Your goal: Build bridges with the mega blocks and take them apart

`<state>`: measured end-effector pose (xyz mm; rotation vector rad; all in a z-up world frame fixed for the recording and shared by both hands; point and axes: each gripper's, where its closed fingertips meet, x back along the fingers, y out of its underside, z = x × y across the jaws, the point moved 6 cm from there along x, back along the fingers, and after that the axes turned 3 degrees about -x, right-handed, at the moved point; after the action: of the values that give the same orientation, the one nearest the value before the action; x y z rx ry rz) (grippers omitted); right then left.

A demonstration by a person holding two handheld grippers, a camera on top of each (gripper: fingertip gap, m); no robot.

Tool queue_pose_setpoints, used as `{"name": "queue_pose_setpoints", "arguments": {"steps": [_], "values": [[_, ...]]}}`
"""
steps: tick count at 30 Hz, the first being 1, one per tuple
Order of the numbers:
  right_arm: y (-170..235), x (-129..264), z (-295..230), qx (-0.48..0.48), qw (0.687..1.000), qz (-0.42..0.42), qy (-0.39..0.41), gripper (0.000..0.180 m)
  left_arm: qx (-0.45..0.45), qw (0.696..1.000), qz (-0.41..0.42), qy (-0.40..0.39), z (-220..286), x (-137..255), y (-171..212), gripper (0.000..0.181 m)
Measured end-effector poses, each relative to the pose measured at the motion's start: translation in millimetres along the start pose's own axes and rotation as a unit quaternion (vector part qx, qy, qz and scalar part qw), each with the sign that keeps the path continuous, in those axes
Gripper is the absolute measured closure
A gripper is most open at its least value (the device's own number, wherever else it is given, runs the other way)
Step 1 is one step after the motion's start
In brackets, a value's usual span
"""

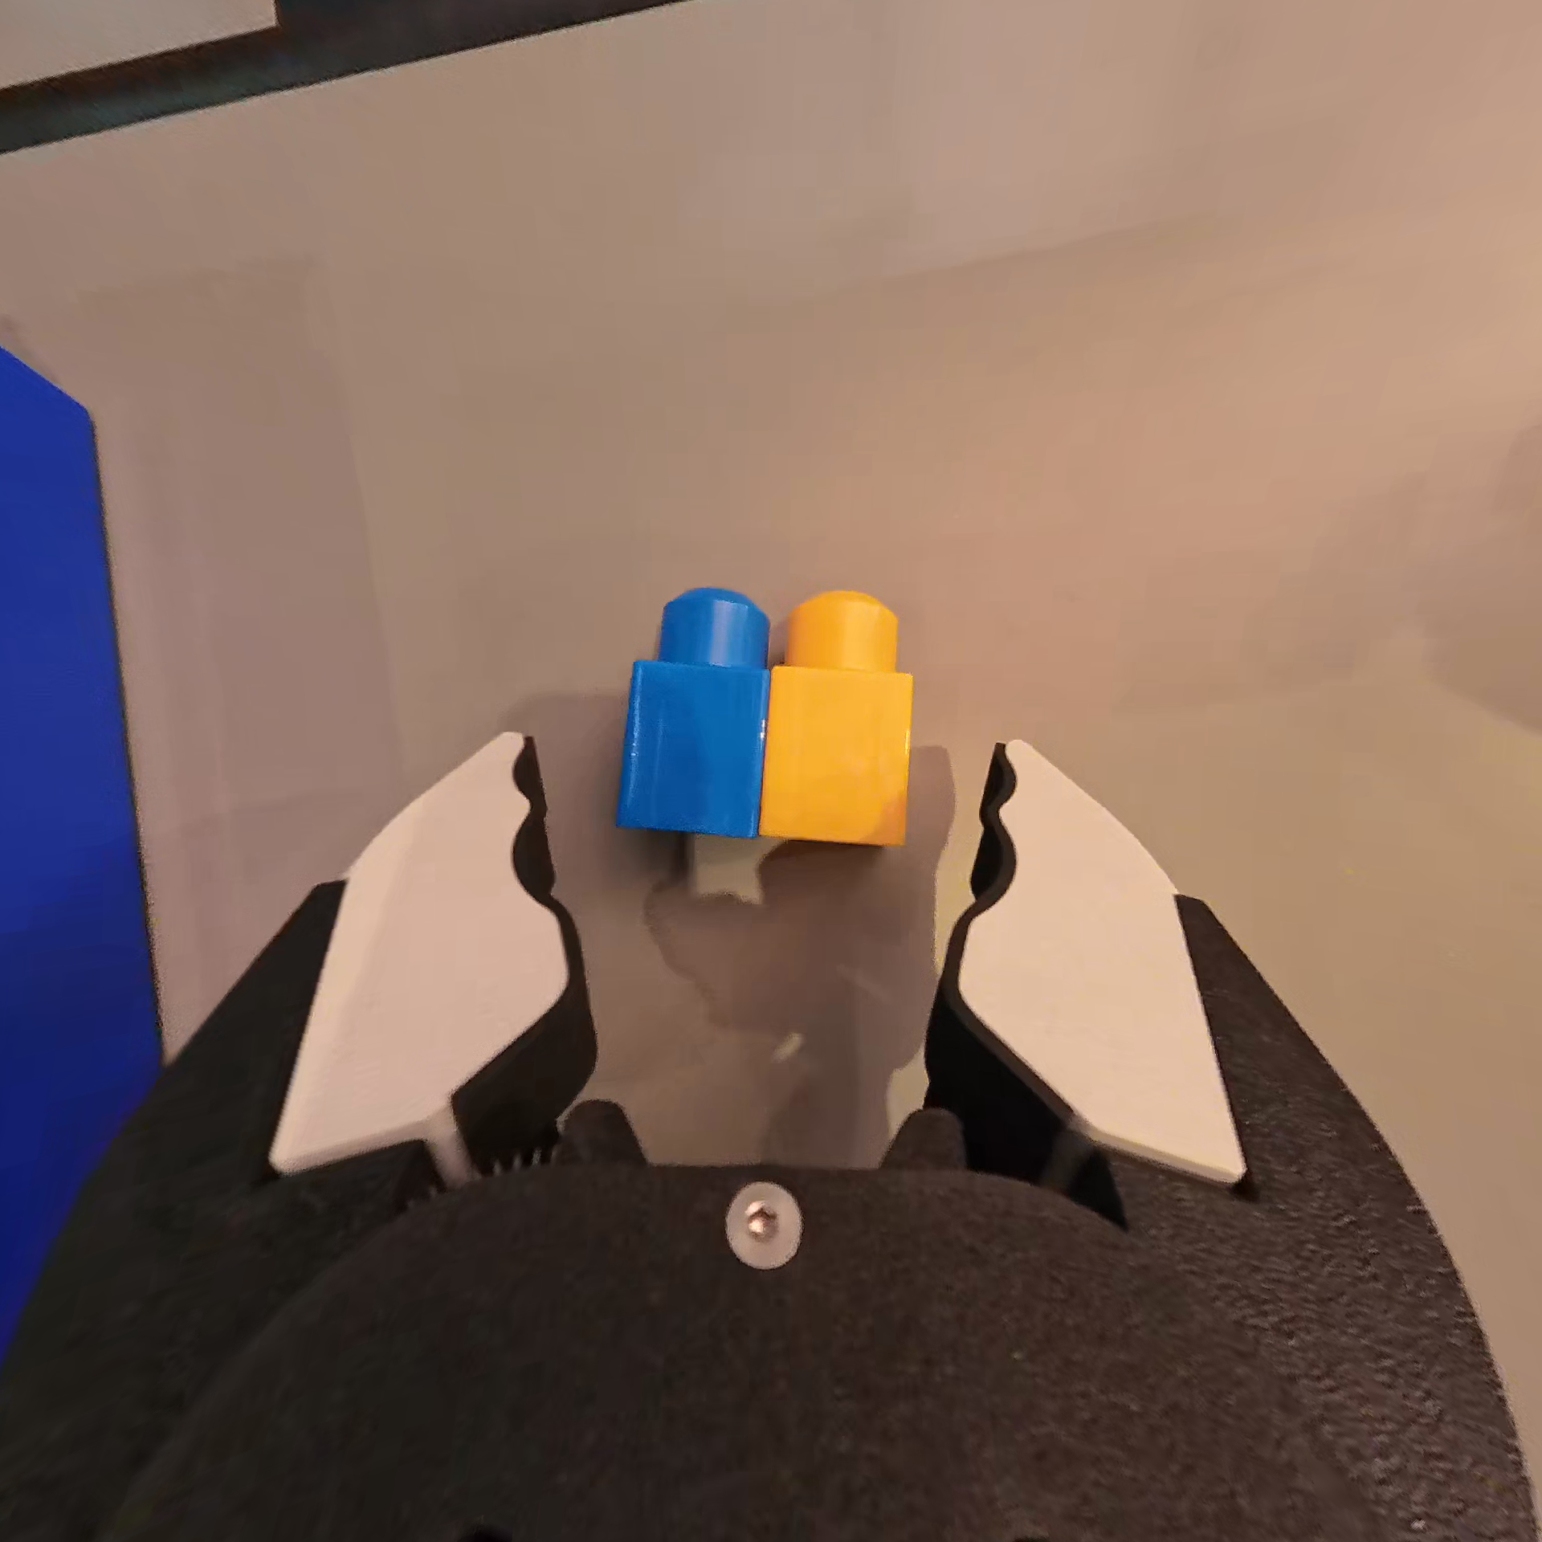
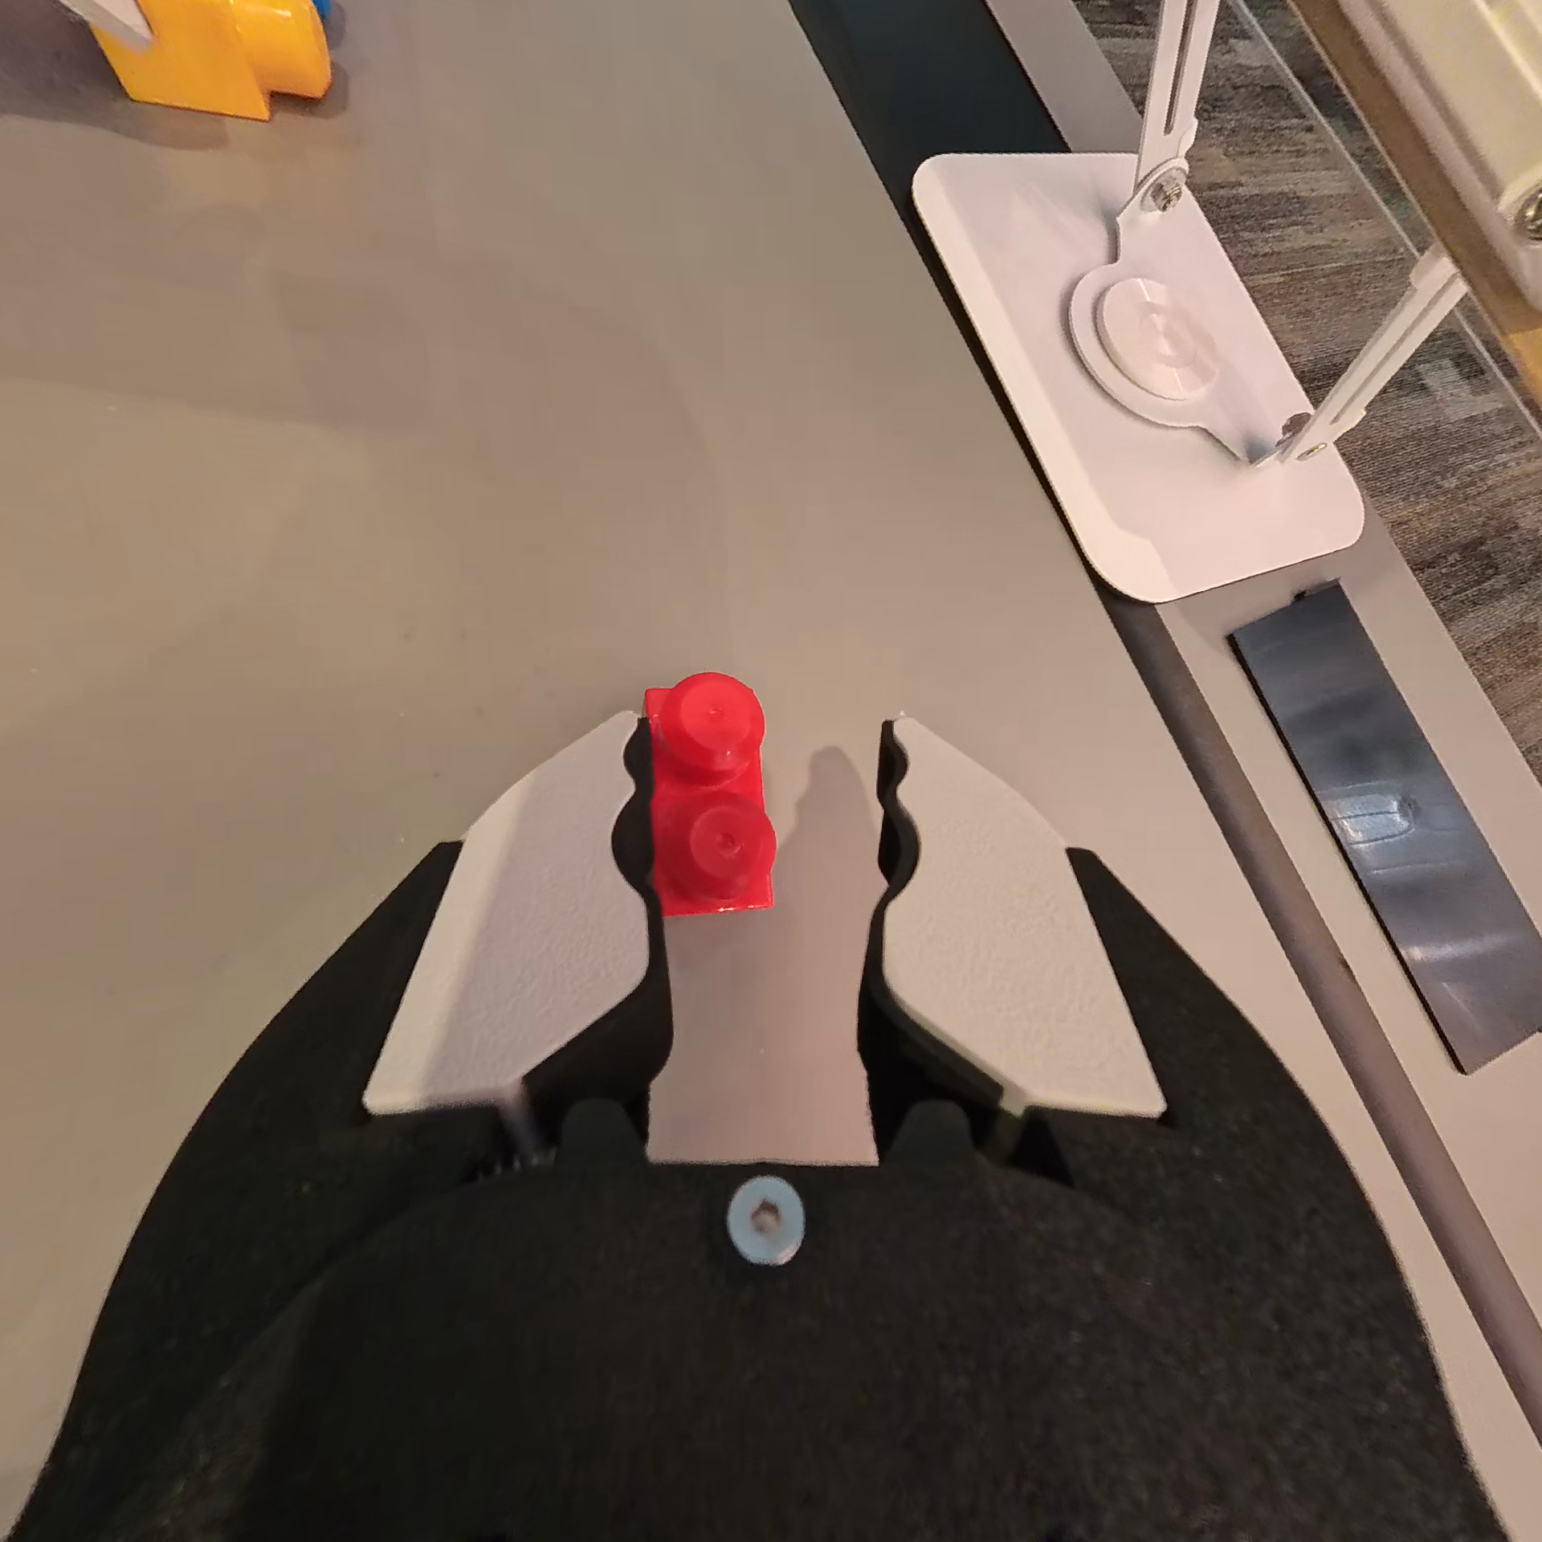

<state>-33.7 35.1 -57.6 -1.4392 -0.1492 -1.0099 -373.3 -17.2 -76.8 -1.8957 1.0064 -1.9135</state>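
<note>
Left wrist view: left tool (image 1: 763, 751) spread, empty, lined up behind touching blue block (image 1: 692, 751) and yellow block (image 1: 834, 755), mid-surface (image 1: 1085, 417). Right tool (image 2: 759, 734) released, straddling red block (image 2: 713, 822), probably the span.

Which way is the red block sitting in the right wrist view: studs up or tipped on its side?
Studs up. The red block shows both round studs from above, sitting flat on the grey table.

No writing, numbers, brands or signs that I can read in either wrist view.
</note>
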Motion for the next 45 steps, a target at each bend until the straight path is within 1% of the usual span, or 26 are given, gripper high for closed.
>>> {"name": "queue_pose_setpoints", "arguments": {"steps": [3,7,18,22,31,35,40,45], "values": [[0,1,0,-0.001,1.000,0.002,-0.001,0.129,0.009,1.000,-0.007,0.017,3,-5,2,0.085],[0,2,1,-0.003,1.000,0.006,-0.002,0.129,0.017,0.998,-0.054,0.029,3,-15,8,0.084],[3,3,2,-0.007,1.000,0.002,-0.005,0.129,0.017,0.993,-0.111,0.031,3,-26,5,0.086],[3,3,2,-0.009,1.000,0.002,-0.008,0.129,0.012,0.992,-0.118,0.032,2,-26,5,0.088],[5,2,1,-0.010,1.000,-0.002,-0.012,0.130,-0.001,0.992,-0.123,0.034,-1,-23,3,0.084],[6,1,2,-0.012,1.000,-0.003,-0.013,0.130,-0.006,0.992,-0.120,0.031,-2,-21,-2,0.085],[6,2,2,-0.012,1.000,-0.003,-0.014,0.130,-0.013,0.989,-0.143,0.032,-2,-27,-1,0.086],[8,2,2,-0.014,1.000,-0.004,-0.015,0.130,-0.013,0.988,-0.147,0.035,-3,-29,-1,0.090]]}}
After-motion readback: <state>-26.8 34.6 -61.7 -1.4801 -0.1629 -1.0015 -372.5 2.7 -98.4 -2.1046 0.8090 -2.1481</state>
